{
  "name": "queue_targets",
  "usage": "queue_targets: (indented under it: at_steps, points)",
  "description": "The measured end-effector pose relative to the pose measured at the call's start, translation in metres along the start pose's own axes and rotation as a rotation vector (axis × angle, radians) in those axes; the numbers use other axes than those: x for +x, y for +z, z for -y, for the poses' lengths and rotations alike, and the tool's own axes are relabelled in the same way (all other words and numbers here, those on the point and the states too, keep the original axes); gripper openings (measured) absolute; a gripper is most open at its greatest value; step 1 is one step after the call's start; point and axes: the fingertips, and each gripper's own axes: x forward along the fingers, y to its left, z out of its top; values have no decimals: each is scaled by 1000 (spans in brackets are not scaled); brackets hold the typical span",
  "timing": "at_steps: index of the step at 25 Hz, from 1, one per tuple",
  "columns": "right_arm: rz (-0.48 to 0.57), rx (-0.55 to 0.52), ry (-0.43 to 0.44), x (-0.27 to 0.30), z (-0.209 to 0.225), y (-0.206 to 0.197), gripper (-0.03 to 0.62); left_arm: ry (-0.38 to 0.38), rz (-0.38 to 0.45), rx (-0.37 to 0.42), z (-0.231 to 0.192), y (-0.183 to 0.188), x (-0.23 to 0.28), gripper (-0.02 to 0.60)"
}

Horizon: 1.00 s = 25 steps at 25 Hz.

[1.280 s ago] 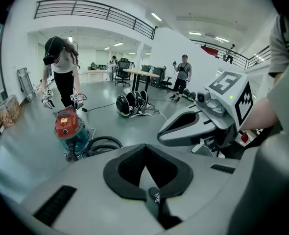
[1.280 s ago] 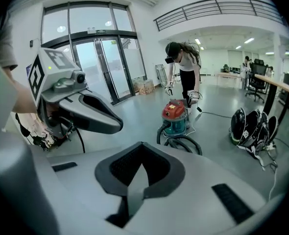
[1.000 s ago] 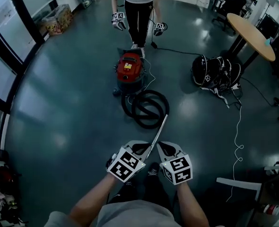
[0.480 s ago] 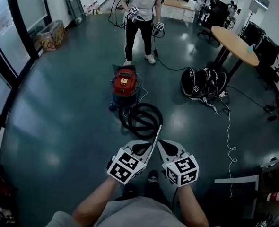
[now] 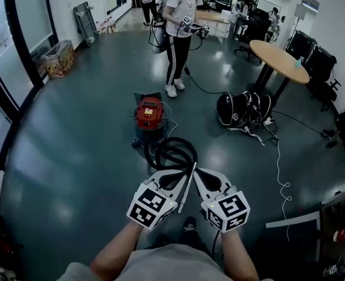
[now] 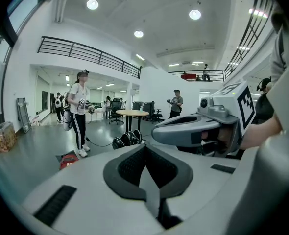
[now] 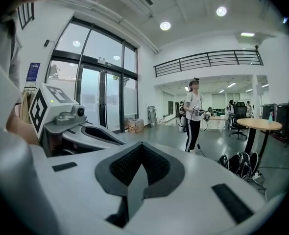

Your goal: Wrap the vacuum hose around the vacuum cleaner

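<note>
Red canister body: the vacuum cleaner (image 5: 149,113) stands upright near the middle of the dark floor (image 5: 73,151). The black hose (image 5: 173,141) lies in loose loops on the floor just in front of it, not wound round it. A metal wand (image 5: 187,186) runs from the loops toward us.

Containers: a clear bin (image 5: 57,60) sits at the floor's left edge by the glass wall. We note colourful contents, too small to identify. A heap of black bags (image 5: 242,109) lies at the foot of the round table (image 5: 278,54).

Hand pose: we hold the left gripper (image 5: 173,178) and right gripper (image 5: 199,175) side by side. Their tips angle toward each other on either side of the wand, with the marker cubes nearest us. Both are clenched, jaws pressed together, grasping nothing. A person (image 5: 178,34) stands beyond the vacuum cleaner.
</note>
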Motion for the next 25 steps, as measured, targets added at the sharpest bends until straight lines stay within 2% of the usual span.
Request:
queue_targets:
  at_steps: [9,25]
  points:
    - [47,7,-6,-10,-2,13,3,-6,18,31,10,13,-6,6]
    - [58,1,4,-22,-10,12,3,1,41,23,20,14,-12,6]
